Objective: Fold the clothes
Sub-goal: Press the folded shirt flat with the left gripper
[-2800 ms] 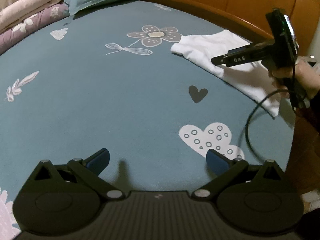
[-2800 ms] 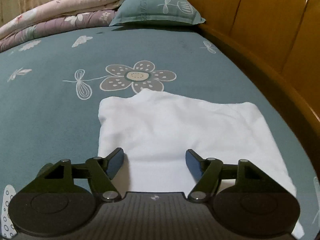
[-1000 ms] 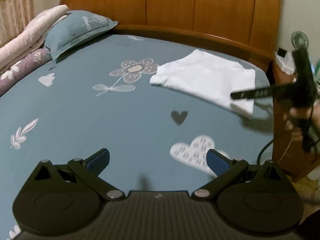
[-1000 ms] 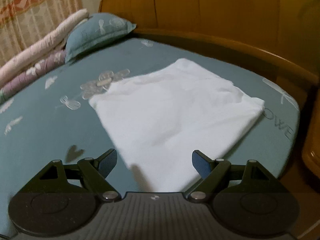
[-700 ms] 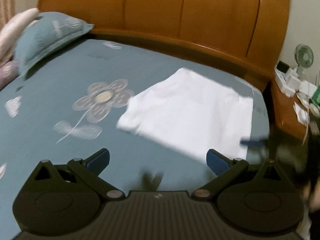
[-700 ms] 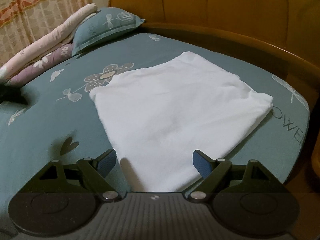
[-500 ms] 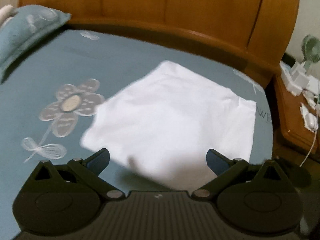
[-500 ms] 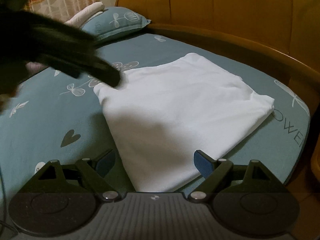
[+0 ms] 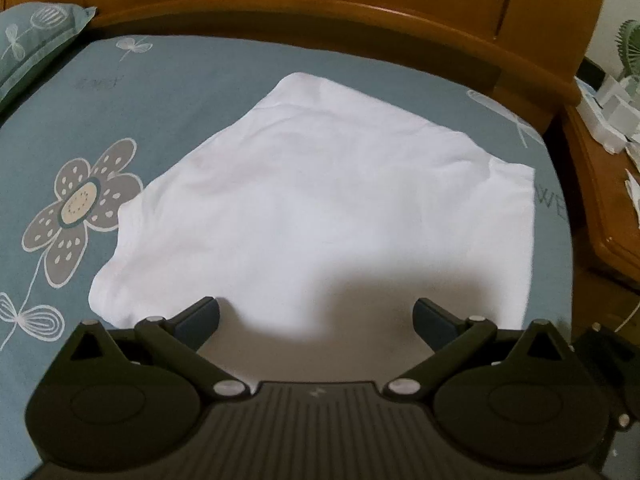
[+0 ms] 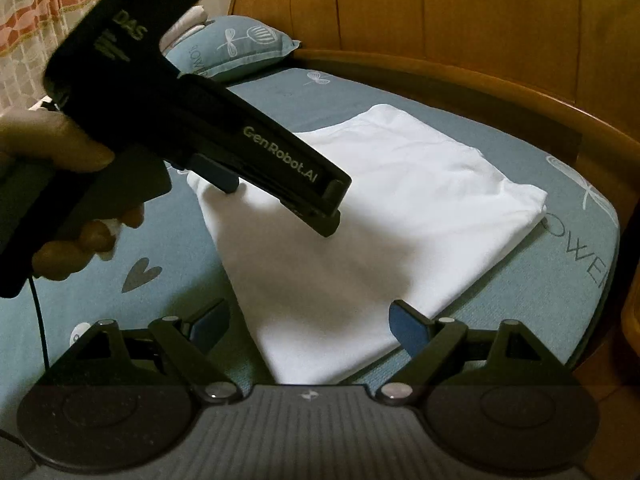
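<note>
While its two fingers stand spread wide with nothing pinched between them, the left gripper [image 9: 316,316] hangs over the near edge of the white folded garment [image 9: 320,208], and its shadow falls on the cloth just ahead of the blue pads. Seen from the right wrist camera, this gripper slants down over the garment's left side, held by a hand [image 10: 60,200] wrapped round the black handle, a cable trailing below it; whether its tips touch the fabric cannot be told. The right gripper [image 10: 308,326] is likewise spread, its pads either side of the garment's near corner without pressing on it.

Lying flat as a rough rectangle, the garment sits toward the headboard end of the bed [image 9: 200,92], close to the bed's right edge. Beneath it is a blue-grey sheet printed with a grey flower [image 9: 80,208] just left of the cloth and a small heart [image 10: 141,278] nearer the foot. A matching pillow [image 10: 236,50] rests in the far left corner against the wooden headboard [image 10: 460,20]. Beyond the bed's right edge stands a wooden nightstand [image 9: 612,208] with white items and a small green fan [image 9: 630,44].
</note>
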Demonstrator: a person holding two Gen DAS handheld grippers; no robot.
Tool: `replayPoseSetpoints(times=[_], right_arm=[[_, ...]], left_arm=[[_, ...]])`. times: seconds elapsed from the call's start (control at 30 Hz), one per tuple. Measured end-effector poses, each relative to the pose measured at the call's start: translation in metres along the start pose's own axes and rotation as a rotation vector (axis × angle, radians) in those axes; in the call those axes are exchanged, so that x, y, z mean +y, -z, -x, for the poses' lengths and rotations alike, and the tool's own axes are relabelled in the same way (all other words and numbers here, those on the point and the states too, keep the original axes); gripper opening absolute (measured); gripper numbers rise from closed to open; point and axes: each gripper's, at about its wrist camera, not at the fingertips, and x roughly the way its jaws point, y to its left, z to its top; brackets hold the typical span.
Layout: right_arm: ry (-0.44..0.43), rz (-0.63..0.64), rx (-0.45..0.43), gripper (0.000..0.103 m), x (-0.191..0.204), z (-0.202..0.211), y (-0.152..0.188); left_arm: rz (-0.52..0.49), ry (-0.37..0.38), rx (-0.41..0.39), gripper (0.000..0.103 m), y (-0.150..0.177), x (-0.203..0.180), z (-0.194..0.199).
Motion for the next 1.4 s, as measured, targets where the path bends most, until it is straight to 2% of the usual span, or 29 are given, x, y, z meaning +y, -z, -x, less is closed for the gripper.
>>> replayPoseSetpoints(times=[0.33, 0.43, 0.6, 0.73, 1.1, 1.3, 1.4], right_arm=[[-0.008, 0.004, 0.002, 0.091, -0.001, 0.003, 0.003], [-0.01, 0.001, 0.001, 0.091, -0.001, 0.003, 0.003], [-0.009, -0.007, -0.002, 0.091, -0.002, 0.005, 0.004], [-0.009, -0.014, -0.003, 0.091, -0.002, 0.005, 0.004], [-0.008, -0.049, -0.019, 0.091, -0.002, 0.006, 0.005], [-0.003, -0.068, -0.023, 0.091, 0.0, 0.007, 0.005], [-0.012, -0.066, -0.025, 0.091, 0.001, 0.012, 0.005]], left_arm=[[-0.035, -0.02, -0.008, 0.102, -0.011, -0.002, -0.007], [-0.049, -0.034, -0.033, 0.102, -0.02, -0.007, 0.0], [-0.108, -0.002, -0.086, 0.102, -0.032, -0.022, 0.011], [-0.147, -0.001, -0.075, 0.102, -0.039, -0.035, 0.001], [-0.177, -0.009, -0.034, 0.102, -0.048, -0.05, -0.03], [-0.179, -0.02, -0.06, 0.102, -0.065, -0.052, -0.029], [-0.189, 0.002, -0.105, 0.102, -0.072, -0.059, -0.016]])
